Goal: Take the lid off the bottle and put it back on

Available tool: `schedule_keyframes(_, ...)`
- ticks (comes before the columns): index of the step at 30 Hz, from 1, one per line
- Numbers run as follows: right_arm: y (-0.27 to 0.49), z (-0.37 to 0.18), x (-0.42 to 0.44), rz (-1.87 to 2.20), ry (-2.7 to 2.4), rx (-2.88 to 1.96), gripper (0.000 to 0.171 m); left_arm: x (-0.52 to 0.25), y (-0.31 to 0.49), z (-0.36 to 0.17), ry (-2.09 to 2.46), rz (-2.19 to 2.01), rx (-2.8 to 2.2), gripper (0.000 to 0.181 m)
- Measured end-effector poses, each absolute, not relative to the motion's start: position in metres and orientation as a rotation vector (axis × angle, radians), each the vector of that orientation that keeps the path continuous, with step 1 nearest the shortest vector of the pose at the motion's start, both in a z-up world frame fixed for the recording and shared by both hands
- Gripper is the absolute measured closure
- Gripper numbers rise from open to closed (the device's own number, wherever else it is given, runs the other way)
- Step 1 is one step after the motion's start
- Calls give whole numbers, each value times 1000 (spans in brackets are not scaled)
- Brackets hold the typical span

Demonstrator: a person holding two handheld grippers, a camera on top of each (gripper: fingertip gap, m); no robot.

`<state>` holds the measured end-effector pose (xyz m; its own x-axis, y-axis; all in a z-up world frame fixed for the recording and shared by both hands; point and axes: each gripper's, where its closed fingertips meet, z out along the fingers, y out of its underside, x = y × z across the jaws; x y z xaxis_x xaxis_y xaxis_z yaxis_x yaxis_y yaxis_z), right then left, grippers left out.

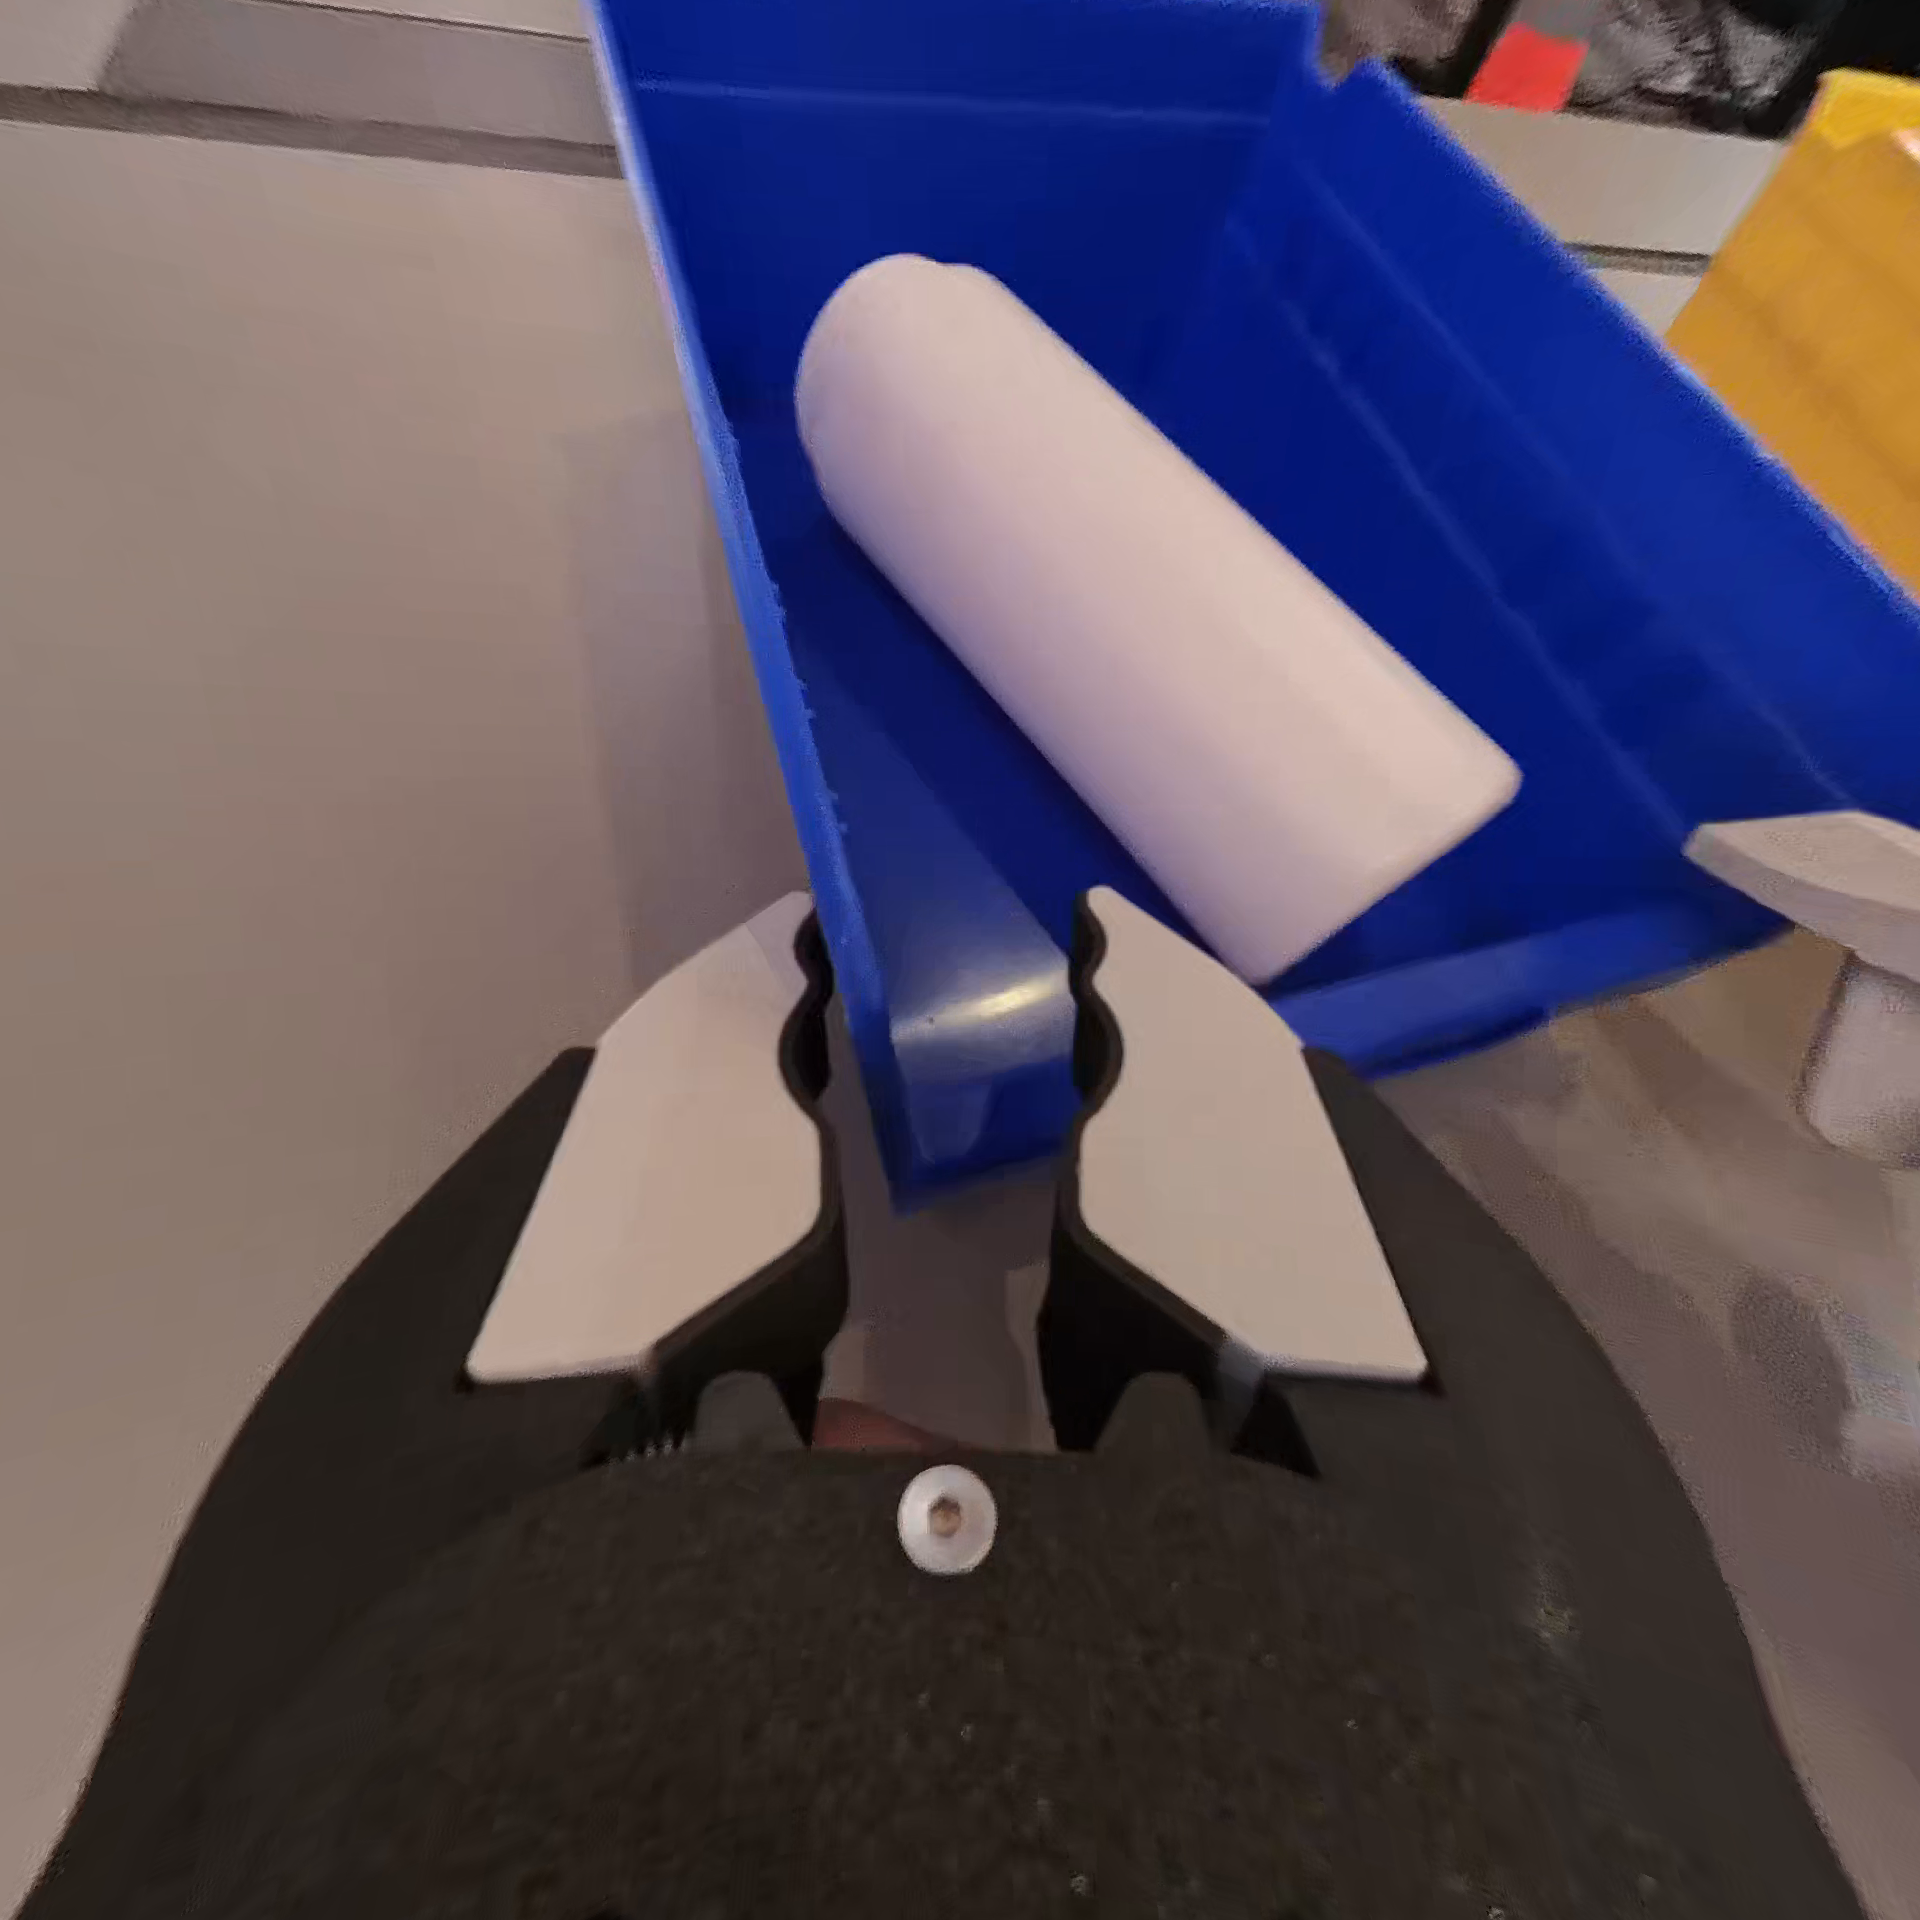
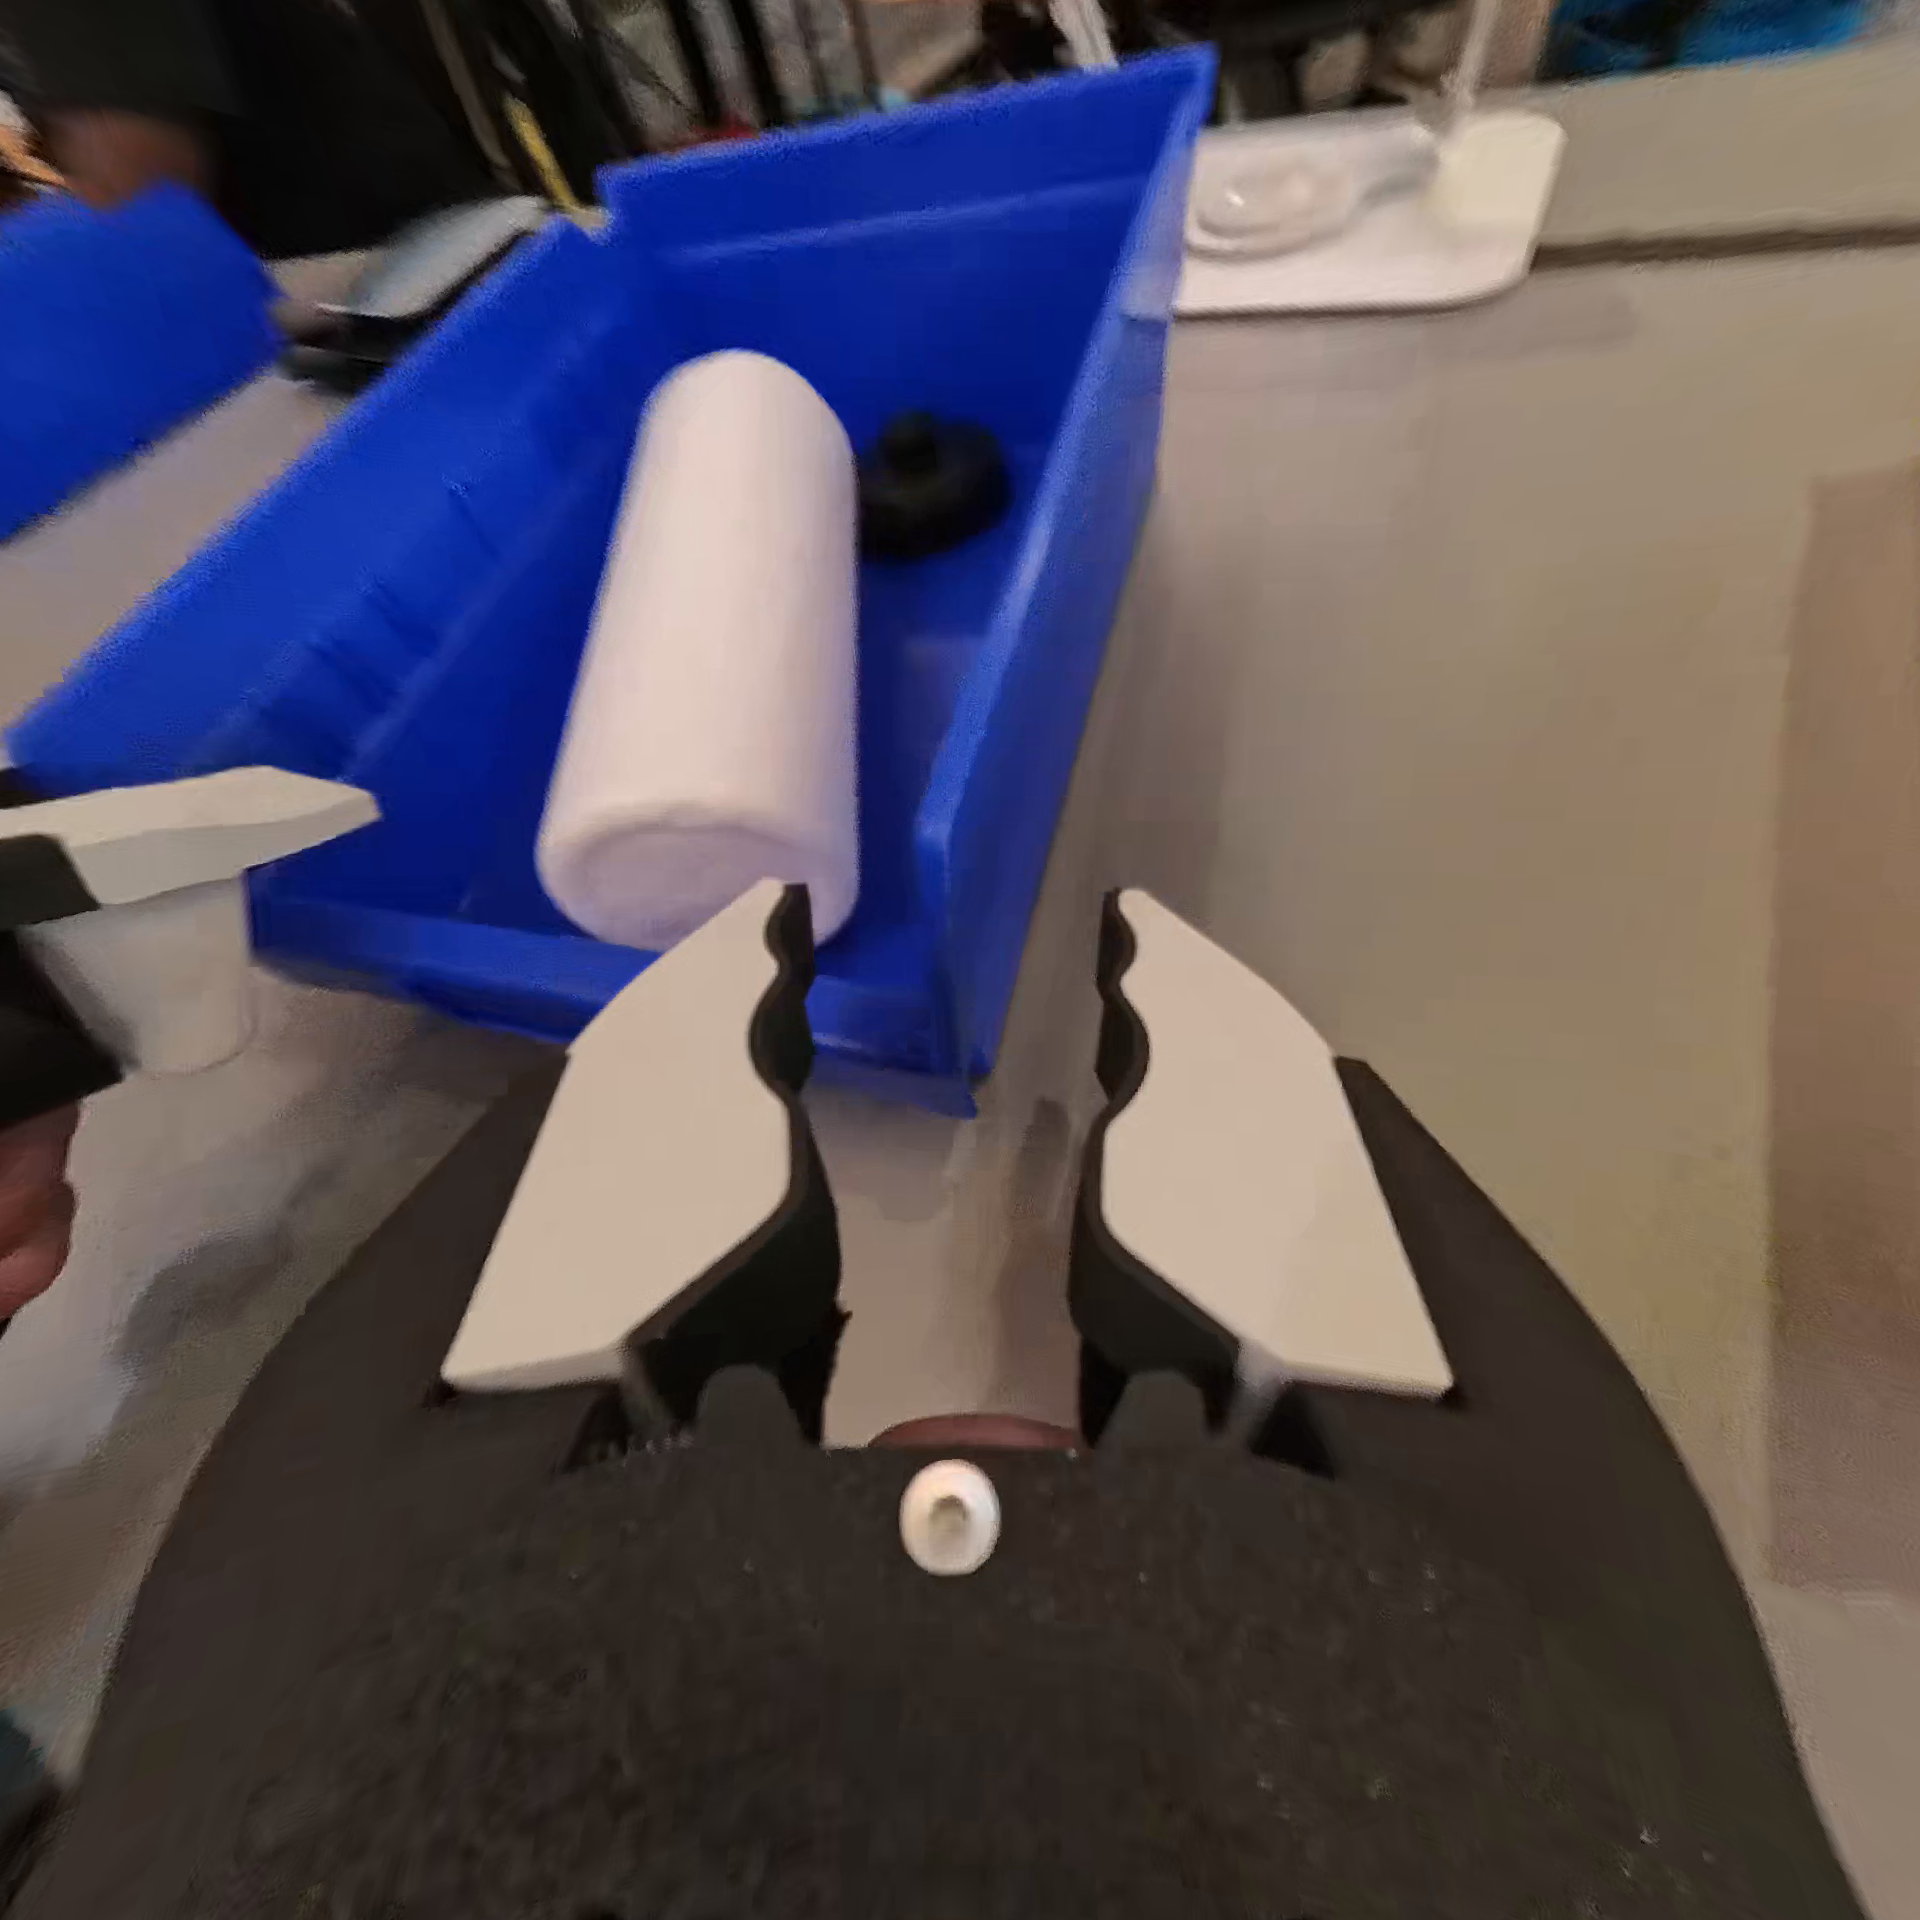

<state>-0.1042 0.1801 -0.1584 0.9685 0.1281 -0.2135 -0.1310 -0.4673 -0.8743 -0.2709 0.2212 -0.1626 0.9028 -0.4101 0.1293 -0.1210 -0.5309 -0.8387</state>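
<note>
My left tongs [image 1: 945, 1023] pinching near corner of blue bin [image 1: 1455, 436], white bottle [image 1: 1122, 613] lying inside just ahead, right tongs [image 2: 951, 997] spread over bench [image 2: 1507, 831], black lid [image 2: 930, 483] half hidden behind bottle, pics blurry.
</note>
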Motion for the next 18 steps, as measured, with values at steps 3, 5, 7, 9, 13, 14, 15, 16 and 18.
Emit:
schedule_keyframes(3,188,-168,-102,280,92,-2063,162,-281,234,-164,360,-275,-2126,170)
schedule_keyframes(5,190,-167,-100,210,42,-2075,164,-284,236,-163,349,-280,-2130,176)
schedule_keyframes(7,189,-163,-101,105,32,-2074,165,-285,236,-161,342,-302,-2126,177)
schedule_keyframes(9,190,-143,-103,-48,4,-1973,167,-289,237,-153,318,-357,-2118,178)
schedule_keyframes(13,197,-105,-135,-84,-32,-1823,166,-325,248,-129,291,-334,-2044,179)
schedule_keyframes(14,201,-103,-147,-59,-27,-1830,166,-339,252,-122,289,-299,-2027,179)
schedule_keyframes(15,207,-103,-160,-48,-29,-1844,166,-353,256,-116,290,-271,-2012,179)
schedule_keyframes(16,213,-105,-174,-35,-37,-1853,166,-369,260,-112,293,-243,-2004,179)
schedule_keyframes(18,223,-107,-207,-2,-64,-1862,166,-402,269,-110,297,-205,-1996,179)
